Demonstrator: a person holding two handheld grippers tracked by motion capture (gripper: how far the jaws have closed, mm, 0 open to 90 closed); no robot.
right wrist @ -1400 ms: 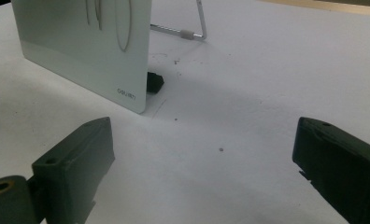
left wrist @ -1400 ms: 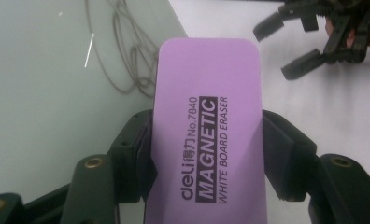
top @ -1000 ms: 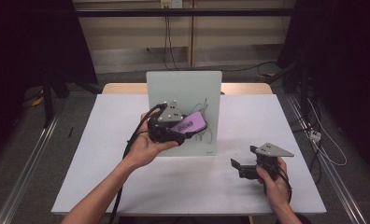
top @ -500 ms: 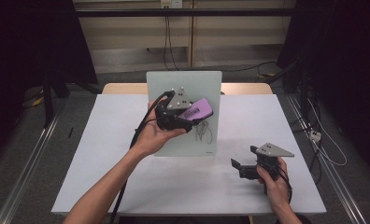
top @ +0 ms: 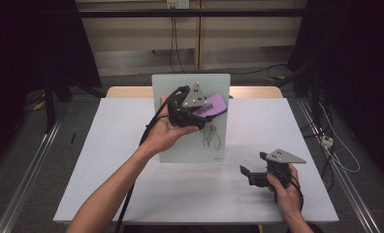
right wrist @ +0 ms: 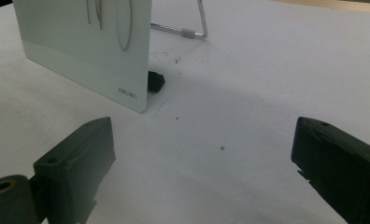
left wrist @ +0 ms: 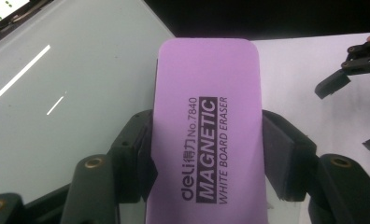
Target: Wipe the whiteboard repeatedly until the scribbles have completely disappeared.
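The left gripper (top: 207, 109) gripped the purple rectangular magnetic eraser (left wrist: 206, 135) against the upright white board (top: 190, 121), apparently mid-wipe; the black scribble (top: 212, 136) below called for a downward stroke; the right gripper (top: 253, 172) rested open on the table.

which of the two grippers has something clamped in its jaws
The left gripper, raised in front of the whiteboard, is clamped on the purple eraser. The right gripper rests low on the table, jaws open and empty.
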